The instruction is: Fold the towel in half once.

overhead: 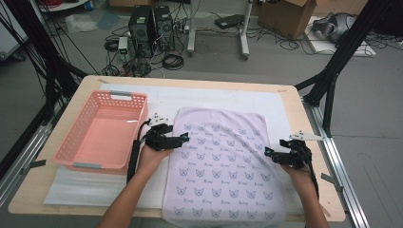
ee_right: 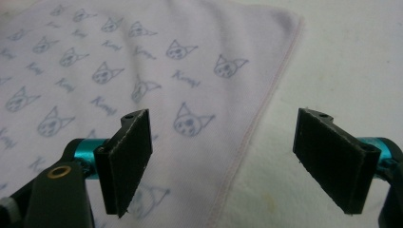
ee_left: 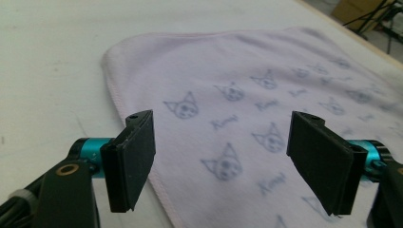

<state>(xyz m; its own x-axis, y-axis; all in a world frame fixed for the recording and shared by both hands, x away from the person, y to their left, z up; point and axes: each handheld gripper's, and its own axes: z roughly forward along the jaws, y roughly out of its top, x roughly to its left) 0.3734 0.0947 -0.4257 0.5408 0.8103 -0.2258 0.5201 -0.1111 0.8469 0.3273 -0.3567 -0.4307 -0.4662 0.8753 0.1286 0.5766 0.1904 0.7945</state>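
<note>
Soft, limp towel (overhead: 223, 161) looks best pinched at its side hems, which the gaping left gripper (overhead: 183, 139) and right gripper (overhead: 269, 153) straddle.

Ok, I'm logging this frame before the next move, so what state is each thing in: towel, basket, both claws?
towel: spread flat on the table, near end hanging over the table edge, not gripped.
basket: upright, empty, left of the towel.
left claw: open, straddling the towel's left edge.
right claw: open, straddling the towel's right edge.
</note>
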